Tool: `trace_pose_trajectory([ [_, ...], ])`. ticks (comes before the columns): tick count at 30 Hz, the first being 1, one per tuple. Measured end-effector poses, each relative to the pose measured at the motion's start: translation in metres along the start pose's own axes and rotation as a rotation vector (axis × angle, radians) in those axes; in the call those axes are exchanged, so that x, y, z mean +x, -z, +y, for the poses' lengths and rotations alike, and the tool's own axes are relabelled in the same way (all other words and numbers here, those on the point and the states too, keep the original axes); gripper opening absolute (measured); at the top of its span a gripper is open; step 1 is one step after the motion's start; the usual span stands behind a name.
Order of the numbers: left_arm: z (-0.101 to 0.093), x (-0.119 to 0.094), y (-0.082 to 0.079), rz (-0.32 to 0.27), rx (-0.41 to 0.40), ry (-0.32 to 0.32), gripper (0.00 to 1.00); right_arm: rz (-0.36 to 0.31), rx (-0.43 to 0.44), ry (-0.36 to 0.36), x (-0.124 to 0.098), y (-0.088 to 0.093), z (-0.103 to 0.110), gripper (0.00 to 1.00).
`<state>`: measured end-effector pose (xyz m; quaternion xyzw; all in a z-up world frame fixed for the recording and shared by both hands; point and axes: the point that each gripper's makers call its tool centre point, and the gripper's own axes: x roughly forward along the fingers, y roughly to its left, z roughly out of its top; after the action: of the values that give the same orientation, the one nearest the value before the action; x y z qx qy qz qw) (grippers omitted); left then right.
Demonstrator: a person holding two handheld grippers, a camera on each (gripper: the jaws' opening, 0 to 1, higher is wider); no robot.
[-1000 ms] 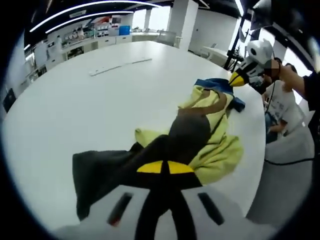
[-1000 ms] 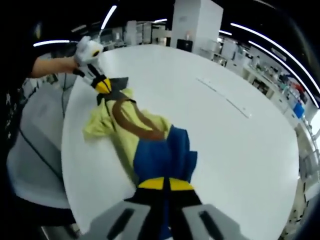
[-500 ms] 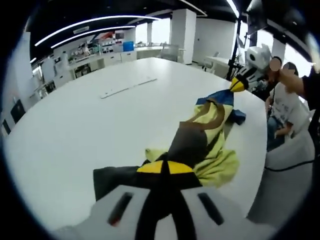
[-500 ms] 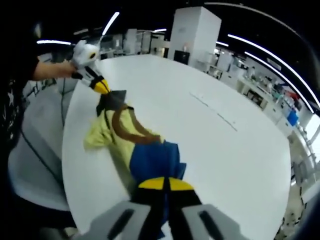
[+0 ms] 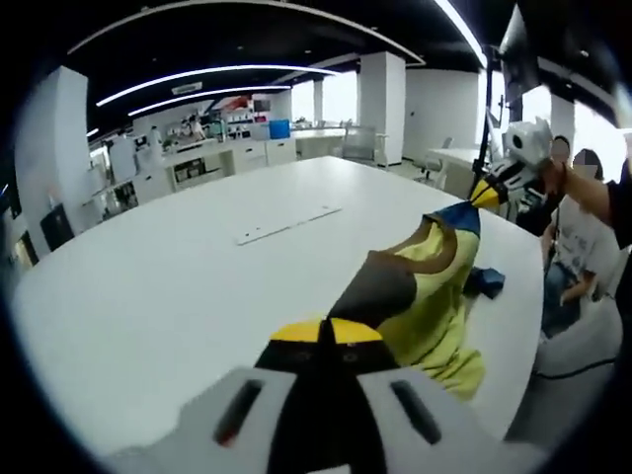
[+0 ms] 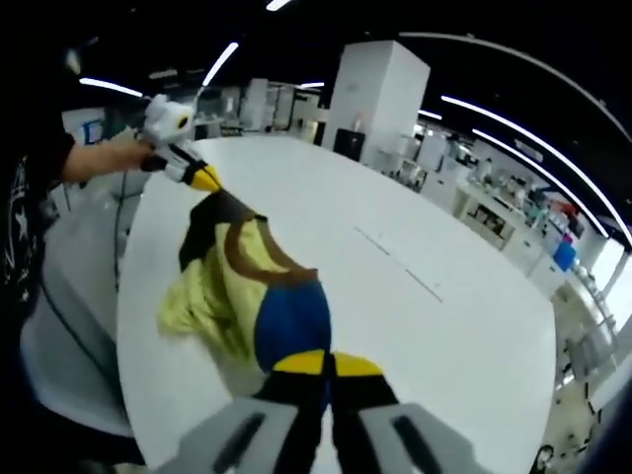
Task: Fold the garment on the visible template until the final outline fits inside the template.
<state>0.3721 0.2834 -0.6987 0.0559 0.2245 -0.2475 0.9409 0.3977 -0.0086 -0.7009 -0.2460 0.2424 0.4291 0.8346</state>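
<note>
A garment in yellow, dark brown, tan and blue (image 5: 420,286) hangs stretched in the air between my two grippers, above the white table (image 5: 178,286). My left gripper (image 5: 326,336) is shut on its dark brown end. My right gripper (image 6: 326,367) is shut on its blue end (image 6: 289,324). In the left gripper view the right gripper (image 5: 489,193) holds the far blue tip. In the right gripper view the left gripper (image 6: 197,176) holds the far dark end. Yellow folds (image 6: 197,301) sag down toward the table edge. I see no template outline on the table.
A thin white strip (image 5: 286,223) lies flat on the table, seen also as a faint line (image 6: 400,265). A seated person (image 5: 578,222) is beyond the table's right edge. Counters and shelving line the room's far walls.
Both grippers have risen and lifted the garment off the table. It was lying crumpled; now it hangs taut between them, with only its yellow lower folds near the surface.
</note>
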Motion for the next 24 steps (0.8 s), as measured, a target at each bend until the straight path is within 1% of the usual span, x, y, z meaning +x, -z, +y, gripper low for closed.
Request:
trace_pose_trajectory([
  [5, 0.015, 0.006, -0.026, -0.087, -0.062, -0.057, 0.0, -0.041, -0.004, 0.045, 0.002, -0.016, -0.015, 0.0],
  [7, 0.021, 0.01, -0.035, -0.116, -0.09, -0.08, 0.0, -0.053, 0.007, 0.073, 0.004, -0.021, -0.023, 0.0],
  [8, 0.022, 0.011, -0.036, -0.121, -0.094, -0.081, 0.0, -0.057, 0.006, 0.084, 0.005, -0.022, -0.027, 0.0],
  [9, 0.024, 0.014, -0.04, -0.138, -0.117, -0.084, 0.0, -0.062, -0.005, 0.109, 0.007, -0.025, -0.034, 0.0],
  [11, 0.027, 0.021, -0.046, -0.169, -0.183, -0.093, 0.0, -0.065, -0.001, 0.138, 0.01, -0.026, -0.041, 0.0],
  [12, 0.03, 0.024, -0.047, -0.168, -0.173, -0.111, 0.0, -0.068, 0.003, 0.144, 0.013, -0.027, -0.044, 0.0],
  [13, 0.034, 0.027, -0.047, -0.163, -0.184, -0.137, 0.0, -0.07, 0.013, 0.152, 0.015, -0.027, -0.048, 0.0],
  [15, 0.039, 0.031, -0.05, -0.179, -0.195, -0.163, 0.0, -0.078, 0.025, 0.167, 0.019, -0.028, -0.053, 0.0],
  [16, 0.047, 0.034, -0.049, -0.184, -0.204, -0.209, 0.0, -0.085, 0.031, 0.178, 0.021, -0.03, -0.056, 0.0],
  [17, 0.05, 0.037, -0.048, -0.178, -0.206, -0.226, 0.0, -0.09, 0.035, 0.182, 0.023, -0.032, -0.058, 0.0],
  [18, 0.05, 0.042, -0.049, -0.178, -0.197, -0.227, 0.0, -0.097, 0.043, 0.193, 0.025, -0.034, -0.061, 0.0],
  [20, 0.055, 0.049, -0.052, -0.196, -0.23, -0.253, 0.0, -0.104, 0.064, 0.21, 0.032, -0.035, -0.069, 0.0],
  [23, 0.061, 0.058, -0.054, -0.206, -0.246, -0.27, 0.0, -0.123, 0.155, 0.236, 0.041, -0.036, -0.079, 0.0],
  [24, 0.064, 0.062, -0.056, -0.211, -0.247, -0.279, 0.0, -0.128, 0.158, 0.238, 0.044, -0.037, -0.083, 0.0],
])
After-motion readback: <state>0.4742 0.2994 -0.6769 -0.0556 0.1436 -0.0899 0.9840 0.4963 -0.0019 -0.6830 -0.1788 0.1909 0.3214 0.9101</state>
